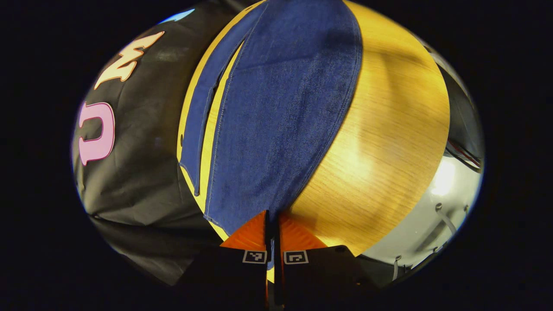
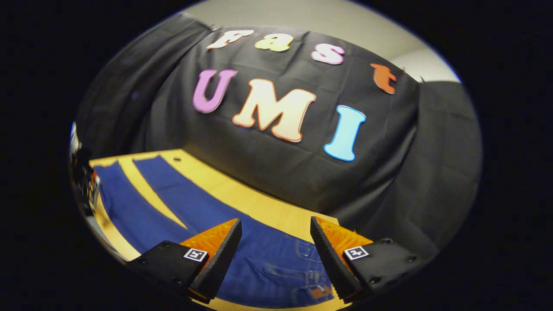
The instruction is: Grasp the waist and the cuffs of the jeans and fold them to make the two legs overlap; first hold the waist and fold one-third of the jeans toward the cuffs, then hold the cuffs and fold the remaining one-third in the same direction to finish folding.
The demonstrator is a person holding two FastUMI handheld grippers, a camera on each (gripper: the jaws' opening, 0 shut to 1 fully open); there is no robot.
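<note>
Left gripper (image 1: 272,224): fingers drawn almost together, only a thin slit between them. The hem of one leg of the jeans (image 1: 276,112) runs down into that slit at 6 o'clock; the fingers appear clamped on the cuff (image 1: 259,211), though the contact itself is hidden behind the fingertips. From there the denim leg stretches away toward 12 o'clock, lying flat on the wooden table (image 1: 389,129). The second leg lies alongside at 10 o'clock, a strip of tabletop showing between the two. Bare wood runs from 1 to 4 o'clock.

Right gripper (image 2: 275,233): fingers spread wide, nothing between them. It hangs above the waist end of the jeans (image 2: 276,263), not touching. The waist section, with pocket stitching and a patch, sits at 6 o'clock directly under the gap. The two legs run off toward 9 o'clock across the wooden table (image 2: 242,194), parting as they go. The left gripper (image 2: 88,185) appears dimly at 9 o'clock by the cuffs.
</note>
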